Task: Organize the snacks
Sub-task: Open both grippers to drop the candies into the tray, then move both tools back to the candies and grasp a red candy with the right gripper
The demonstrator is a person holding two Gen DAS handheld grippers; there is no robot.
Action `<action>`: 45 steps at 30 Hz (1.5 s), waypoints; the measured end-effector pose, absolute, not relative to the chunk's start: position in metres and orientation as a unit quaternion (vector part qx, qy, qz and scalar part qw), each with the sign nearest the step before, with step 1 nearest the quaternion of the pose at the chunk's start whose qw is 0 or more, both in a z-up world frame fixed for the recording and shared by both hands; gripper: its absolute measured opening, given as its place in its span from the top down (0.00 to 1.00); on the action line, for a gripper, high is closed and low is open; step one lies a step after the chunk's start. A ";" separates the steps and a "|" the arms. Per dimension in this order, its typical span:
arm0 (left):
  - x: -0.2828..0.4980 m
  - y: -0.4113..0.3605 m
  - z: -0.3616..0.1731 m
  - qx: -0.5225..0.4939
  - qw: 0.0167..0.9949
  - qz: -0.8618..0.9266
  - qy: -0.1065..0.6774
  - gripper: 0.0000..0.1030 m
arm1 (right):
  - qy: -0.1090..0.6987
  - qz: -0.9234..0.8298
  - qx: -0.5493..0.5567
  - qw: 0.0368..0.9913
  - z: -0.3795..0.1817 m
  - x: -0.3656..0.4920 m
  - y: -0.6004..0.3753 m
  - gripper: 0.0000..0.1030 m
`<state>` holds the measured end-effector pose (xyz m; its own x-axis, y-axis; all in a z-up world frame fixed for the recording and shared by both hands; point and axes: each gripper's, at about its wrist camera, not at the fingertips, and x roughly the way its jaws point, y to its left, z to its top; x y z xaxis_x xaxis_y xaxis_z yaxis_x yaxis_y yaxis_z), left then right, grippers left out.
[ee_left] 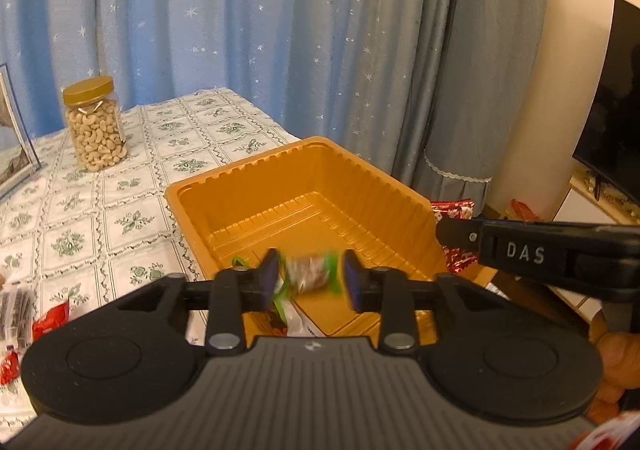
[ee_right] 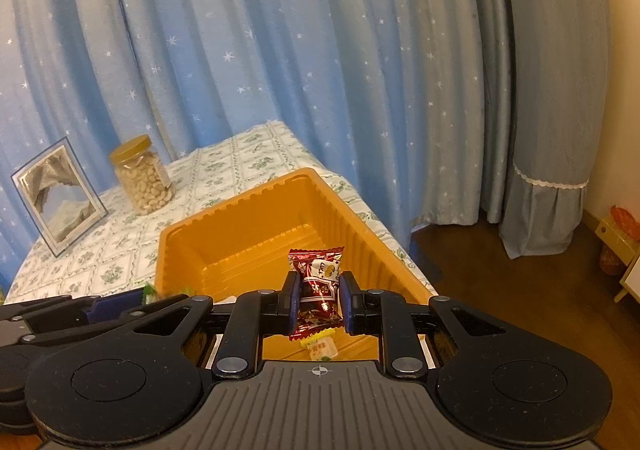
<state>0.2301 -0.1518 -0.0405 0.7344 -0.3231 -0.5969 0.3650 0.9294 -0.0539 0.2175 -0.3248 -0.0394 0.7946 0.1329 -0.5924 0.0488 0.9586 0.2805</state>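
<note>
Left wrist: cashew jar (ee_left: 95,124), photo frame (ee_left: 14,138)

Both tongs are matte black plastic: a ribbed grey-black deck, two round discs, linkage arms pinned with silver screws, and blue pads (ee_left: 271,276) on the fingers. The right tongs (ee_left: 448,232) bear white "DAS" lettering. Bare fingers (ee_left: 614,354) show behind.
</note>
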 end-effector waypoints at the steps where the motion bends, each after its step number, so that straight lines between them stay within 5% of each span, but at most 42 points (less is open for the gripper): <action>1: 0.230 -0.151 -0.041 0.035 0.931 -0.185 0.313 0.64 | 0.320 0.022 0.143 0.936 -0.040 0.218 -0.325 0.79; 20: 0.194 -0.079 -0.038 -0.009 0.941 -0.103 0.323 0.63 | 0.336 0.062 0.174 0.924 -0.048 0.231 -0.307 0.77; 22: 0.189 -0.074 -0.036 -0.009 0.942 -0.098 0.321 0.63 | 0.330 0.056 0.180 0.925 -0.047 0.228 -0.309 0.46; 23: 0.188 -0.072 -0.035 -0.007 0.943 -0.096 0.320 0.63 | 0.327 0.054 0.183 0.926 -0.046 0.225 -0.311 0.44; 45: 0.094 0.018 -0.022 -0.036 0.947 -0.008 0.319 0.56 | 0.322 0.120 0.128 0.930 -0.026 0.136 -0.233 0.44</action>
<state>0.0939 0.0183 -0.0220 0.7961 -0.0387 -0.6040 -0.0068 0.9973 -0.0728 0.1364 -0.2331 -0.0256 0.7635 0.3064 -0.5685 -0.1411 0.9381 0.3162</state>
